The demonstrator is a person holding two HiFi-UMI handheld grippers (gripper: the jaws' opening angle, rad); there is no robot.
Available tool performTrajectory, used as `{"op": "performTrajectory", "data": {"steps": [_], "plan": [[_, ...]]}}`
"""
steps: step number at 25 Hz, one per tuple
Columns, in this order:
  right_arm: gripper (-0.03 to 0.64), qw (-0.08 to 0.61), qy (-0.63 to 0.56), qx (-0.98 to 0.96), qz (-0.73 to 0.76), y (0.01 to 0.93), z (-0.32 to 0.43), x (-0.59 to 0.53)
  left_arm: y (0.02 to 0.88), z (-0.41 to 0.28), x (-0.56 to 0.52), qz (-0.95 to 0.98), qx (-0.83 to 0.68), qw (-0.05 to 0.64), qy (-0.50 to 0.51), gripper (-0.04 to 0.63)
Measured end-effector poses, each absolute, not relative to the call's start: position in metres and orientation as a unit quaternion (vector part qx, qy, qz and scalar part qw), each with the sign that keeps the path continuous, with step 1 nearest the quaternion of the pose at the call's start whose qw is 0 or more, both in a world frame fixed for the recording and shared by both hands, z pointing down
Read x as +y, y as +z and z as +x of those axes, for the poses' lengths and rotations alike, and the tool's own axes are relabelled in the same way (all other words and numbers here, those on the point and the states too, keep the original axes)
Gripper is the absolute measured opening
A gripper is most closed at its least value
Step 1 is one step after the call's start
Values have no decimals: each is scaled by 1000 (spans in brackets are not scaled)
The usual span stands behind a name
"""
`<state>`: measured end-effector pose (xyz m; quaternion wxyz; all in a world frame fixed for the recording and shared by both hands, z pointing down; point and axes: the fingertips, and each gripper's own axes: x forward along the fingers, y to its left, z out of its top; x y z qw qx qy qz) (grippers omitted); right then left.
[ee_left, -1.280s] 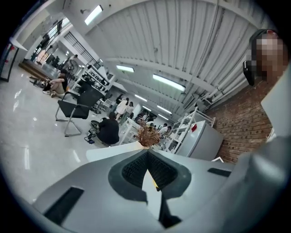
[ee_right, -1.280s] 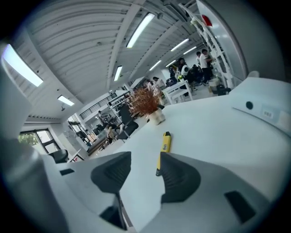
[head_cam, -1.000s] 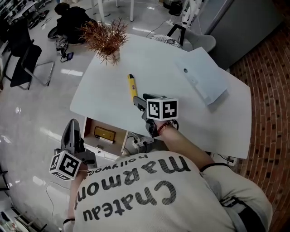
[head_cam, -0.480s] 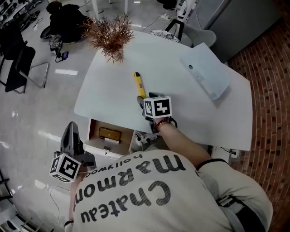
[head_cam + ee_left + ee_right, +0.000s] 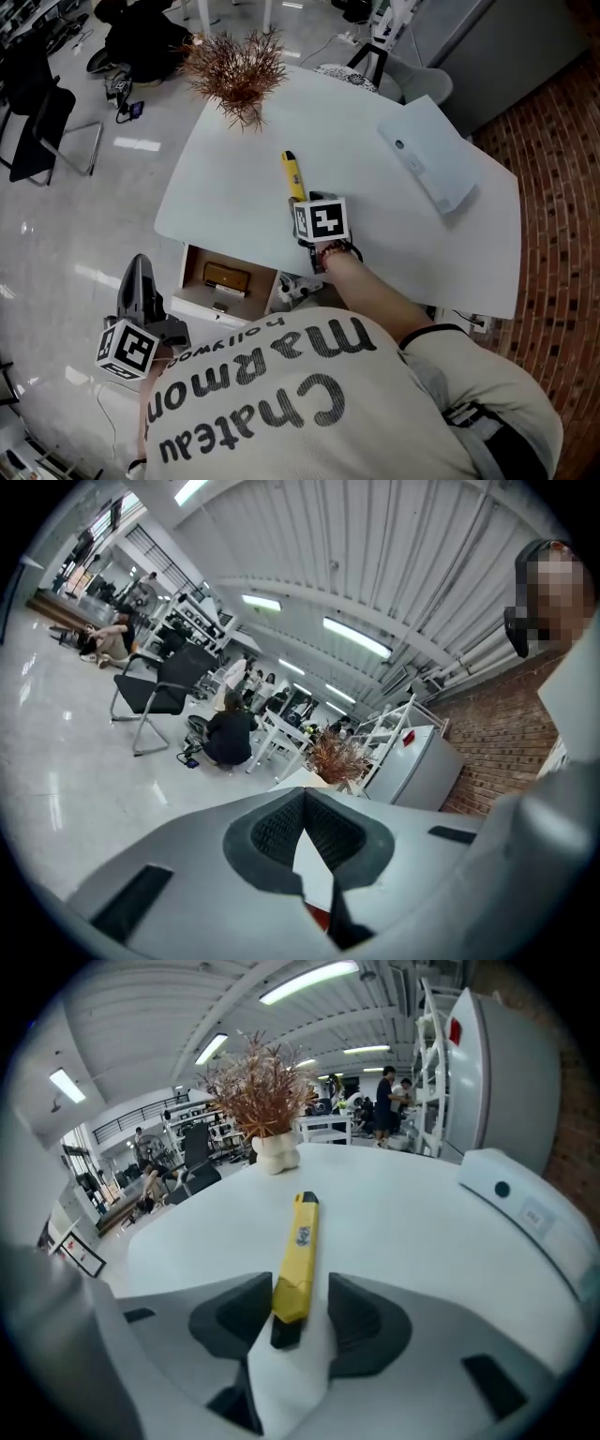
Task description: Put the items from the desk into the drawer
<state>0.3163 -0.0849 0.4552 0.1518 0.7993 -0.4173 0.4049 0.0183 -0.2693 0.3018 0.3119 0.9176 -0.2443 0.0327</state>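
1. Right gripper (image 5: pixel 298 1309): tilting down over the desk (image 5: pixel 375 234). Its jaws are standing fairly wide and have just been closing. The black butt of the yellow utility knife (image 5: pixel 298 1241) is lying between them, one pad just beside it and the other apart, so nothing is being gripped yet.
2. Utility knife: lying flat mid-desk, its far end pointing toward the far left corner.
3. Step in hand, as judged: closing on the knife. Centring the handle between both pads before squeezing is looking wise, since a lopsided pinch at the butt is likely to set the long body swinging.
4. Drawer (image 5: pixel 186 274): hanging open beneath the near left edge, with a tan item (image 5: pixel 226 277) lying inside.
5. Left gripper (image 5: pixel 303 803): jaws resting together and empty, waiting low beside the drawer front.
6. Surroundings:
   - A dried plant (image 5: pixel 236 75) is sitting at the far left corner.
   - A pale flat device (image 5: pixel 431 155) is lying near the far right edge.
   - Both are well apart from the knife.
   - The near edge is standing between knife and drawer, so lifting clear before lowering is looking necessary.
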Motion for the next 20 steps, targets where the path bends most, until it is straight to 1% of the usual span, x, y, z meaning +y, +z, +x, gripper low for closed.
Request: {"op": "performTrajectory", "data": {"steps": [3,6,9,11,13,20], "plan": [[179,180,395,-421,796,458,317,-85,302,20,-268,917,-247,311,35,0],[172,180,395,-426,794,458,317,-84,300,22,-262,916,-251,310,36,0],[129,177,393,-429,794,457,322,-82,299,24,-254,914,-260,308,36,2],[124,173,392,-440,789,457,323,-82,300,24,-247,912,-270,307,33,0],[124,166,398,-453,780,457,323,-80,300,22,-234,907,-284,310,34,0],[123,109,447,-492,739,451,313,-42,296,25,-171,895,-314,315,23,2]]}}
